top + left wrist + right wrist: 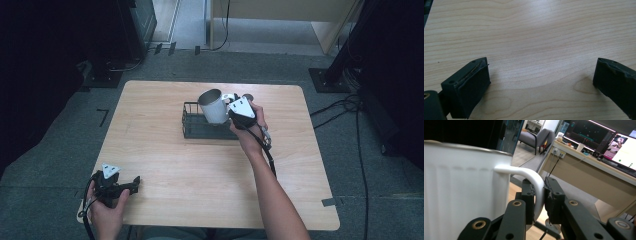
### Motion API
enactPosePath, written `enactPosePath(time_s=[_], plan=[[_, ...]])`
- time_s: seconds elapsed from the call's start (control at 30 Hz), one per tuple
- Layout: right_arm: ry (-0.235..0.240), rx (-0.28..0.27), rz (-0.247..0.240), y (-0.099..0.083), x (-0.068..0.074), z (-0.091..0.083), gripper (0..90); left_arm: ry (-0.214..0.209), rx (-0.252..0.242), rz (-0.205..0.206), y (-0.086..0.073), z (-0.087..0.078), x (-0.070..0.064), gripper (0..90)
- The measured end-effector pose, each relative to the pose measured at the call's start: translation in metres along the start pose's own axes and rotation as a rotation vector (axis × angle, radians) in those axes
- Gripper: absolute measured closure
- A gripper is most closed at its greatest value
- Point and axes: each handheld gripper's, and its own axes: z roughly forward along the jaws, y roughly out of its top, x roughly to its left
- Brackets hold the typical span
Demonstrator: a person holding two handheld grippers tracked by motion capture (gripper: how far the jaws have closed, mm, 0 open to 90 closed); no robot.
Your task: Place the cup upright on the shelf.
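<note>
A white mug [213, 106] with a metal rim hangs over the black wire rack [192, 130] at the middle of the table. My right gripper [231, 102] is shut on the mug's handle [534, 180], as the right gripper view shows, with the mug body [456, 195] to the left of the jaws. My left gripper [134, 184] rests at the table's front left corner, held in a hand. In the left gripper view its fingers [469, 86] stand wide apart over bare wood, nothing between them.
The wooden table [165, 175] has rounded corners. A small round dark thing [248, 97] lies behind the right gripper. Cables and stand bases lie on the grey floor around the table. A desk with monitors [599, 137] shows behind the mug.
</note>
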Motion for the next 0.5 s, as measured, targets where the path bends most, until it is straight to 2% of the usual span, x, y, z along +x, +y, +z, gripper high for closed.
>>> enactPosePath(time_s=[0.1, 0.27, 0.5], plan=[[0.03, 0.022, 0.023, -0.006, -0.001, -0.002, 75.2, 0.0, 0.0, 0.0, 0.0, 0.0, 0.0, 0.9], [0.052, 0.035, 0.077, -0.008, -0.008, -0.007, 69.1, 0.0, 0.0, 0.0, 0.0, 0.0, 0.0, 0.9], [0.083, 0.056, 0.09, -0.012, -0.016, -0.018, 68.0, 0.0, 0.0, 0.0, 0.0, 0.0, 0.0, 0.9]])
